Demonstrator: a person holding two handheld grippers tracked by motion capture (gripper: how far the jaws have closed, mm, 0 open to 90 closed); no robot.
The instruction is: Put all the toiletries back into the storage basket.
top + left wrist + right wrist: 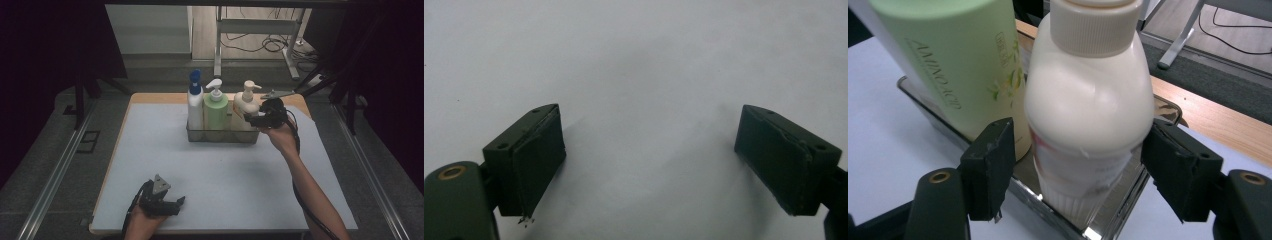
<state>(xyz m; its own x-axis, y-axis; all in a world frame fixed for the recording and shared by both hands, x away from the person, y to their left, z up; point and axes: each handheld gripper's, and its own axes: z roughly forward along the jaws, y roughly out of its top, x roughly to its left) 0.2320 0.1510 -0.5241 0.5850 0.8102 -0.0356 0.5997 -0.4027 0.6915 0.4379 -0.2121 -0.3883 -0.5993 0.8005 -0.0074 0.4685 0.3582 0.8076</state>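
I note all three pump bottles standing in the clear tray (pixel 222 137), my right gripper (pixel 1083 170) spread wide astride the cream bottle (pixel 1090 110) at the tray's right end without yet clamping, left gripper (pixel 649 160) wide and empty near the tray-side mat (pixel 150 150); extraction apparently pending.

Glossy plastic cream bottle (pixel 1088 100); shiny metal tray (pixel 1118 210).
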